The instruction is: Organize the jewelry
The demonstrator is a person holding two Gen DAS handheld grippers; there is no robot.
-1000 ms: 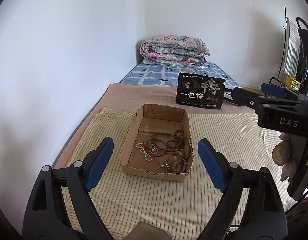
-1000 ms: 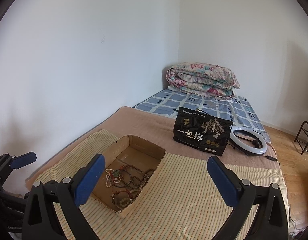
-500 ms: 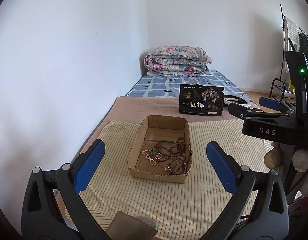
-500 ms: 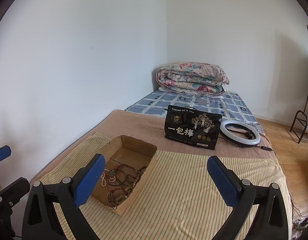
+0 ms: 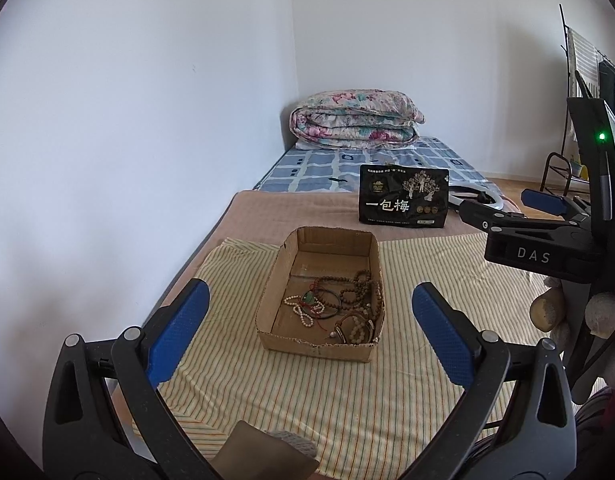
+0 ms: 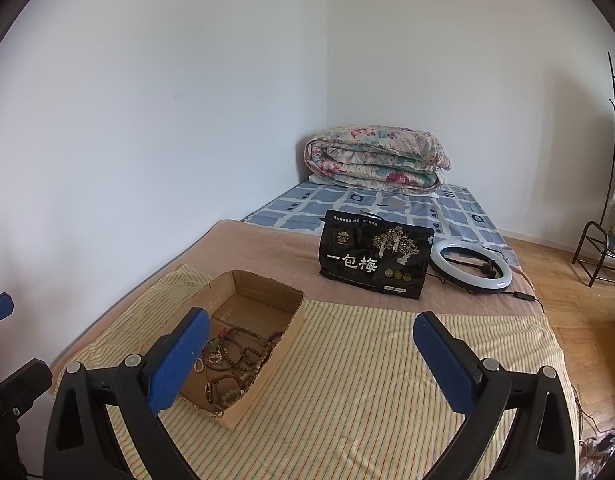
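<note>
You hold both tongs released and empty, left tongs (image 5: 307, 320) framing the cardboard box (image 5: 321, 344) at frame centre. The jewelry (image 5: 339, 304) lies tangled inside, so open tongs, I judge, suit picking single pieces; right tongs (image 6: 311, 352) wait beside.

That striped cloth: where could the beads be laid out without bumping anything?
The striped cloth is bare right of the cardboard box, up to the black bag. A narrower strip lies nearer than the box. Inside, the bead strings crowd its near half.
</note>
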